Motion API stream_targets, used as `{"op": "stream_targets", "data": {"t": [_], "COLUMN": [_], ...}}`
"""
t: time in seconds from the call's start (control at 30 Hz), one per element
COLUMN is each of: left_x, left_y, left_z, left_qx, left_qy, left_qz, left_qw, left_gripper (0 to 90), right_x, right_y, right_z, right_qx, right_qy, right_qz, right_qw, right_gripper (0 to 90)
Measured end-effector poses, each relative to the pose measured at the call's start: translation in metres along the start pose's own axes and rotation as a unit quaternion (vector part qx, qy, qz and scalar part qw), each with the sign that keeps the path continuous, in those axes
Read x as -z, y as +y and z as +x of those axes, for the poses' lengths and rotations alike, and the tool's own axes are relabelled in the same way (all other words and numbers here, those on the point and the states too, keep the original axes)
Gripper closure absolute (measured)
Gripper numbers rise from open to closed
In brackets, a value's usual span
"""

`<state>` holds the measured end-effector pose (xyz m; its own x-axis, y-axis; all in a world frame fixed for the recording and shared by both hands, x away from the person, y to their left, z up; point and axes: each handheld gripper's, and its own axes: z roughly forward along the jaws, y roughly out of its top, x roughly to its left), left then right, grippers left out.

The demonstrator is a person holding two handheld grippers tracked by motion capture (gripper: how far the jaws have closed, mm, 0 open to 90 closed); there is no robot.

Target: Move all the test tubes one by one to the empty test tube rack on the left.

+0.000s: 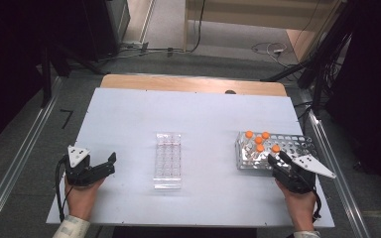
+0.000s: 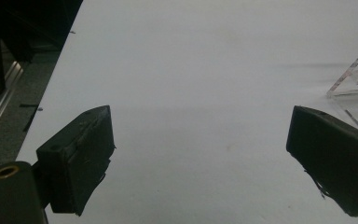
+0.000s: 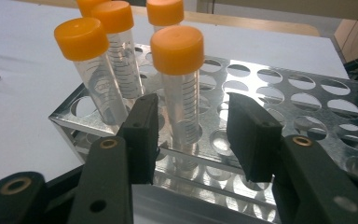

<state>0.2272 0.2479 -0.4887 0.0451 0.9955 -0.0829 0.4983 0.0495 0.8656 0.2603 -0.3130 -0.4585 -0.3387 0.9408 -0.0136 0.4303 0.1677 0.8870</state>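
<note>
Five light, slippery orange-capped clear plastic tubes stand in a perforated metal rack; right gripper, jaws unclenched, brackets the nearest tube's stiff barrel.

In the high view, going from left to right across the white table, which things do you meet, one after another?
Left gripper → clear well plate → metal tube rack holding orange-capped tubes, with the right gripper at its near edge.

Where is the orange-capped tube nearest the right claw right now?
In the right gripper view, that orange-capped tube stands upright in the metal rack near its front edge, between the right claw's open jaws, not yet gripped.
</note>
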Motion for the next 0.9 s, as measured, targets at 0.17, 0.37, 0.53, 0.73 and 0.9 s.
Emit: {"op": "stream_targets", "data": {"t": [0.17,0.37,0.53,0.73,0.9], "left_x": [0.0,-0.001,0.0,0.0,0.0], "left_y": [0.0,0.0,0.0,0.0,0.0], "left_z": [0.0,0.0,0.0,0.0,0.001], "left_qx": [0.001,0.002,0.002,0.003,0.003], "left_qy": [-0.002,-0.004,0.0,-0.002,-0.003], "left_qz": [0.001,0.002,0.001,0.001,0.001], "left_qw": [1.0,1.0,1.0,1.0,1.0], "left_gripper": [7.9,7.9,7.9,7.9,7.9], "right_x": [-0.004,-0.007,-0.006,0.0,0.008], "right_y": [0.002,0.001,0.001,0.005,0.011], "right_z": [0.004,0.006,0.006,0.007,0.007], "right_qx": [0.007,0.012,0.015,0.007,0.004], "right_qy": [0.003,-0.004,-0.018,-0.023,-0.025], "right_qz": [0.001,0.003,-0.006,-0.025,-0.046], "right_qw": [1.0,0.9999,0.9997,0.9994,0.9986], "right_gripper": [60.6,66.7,71.0,71.9,72.0]}}
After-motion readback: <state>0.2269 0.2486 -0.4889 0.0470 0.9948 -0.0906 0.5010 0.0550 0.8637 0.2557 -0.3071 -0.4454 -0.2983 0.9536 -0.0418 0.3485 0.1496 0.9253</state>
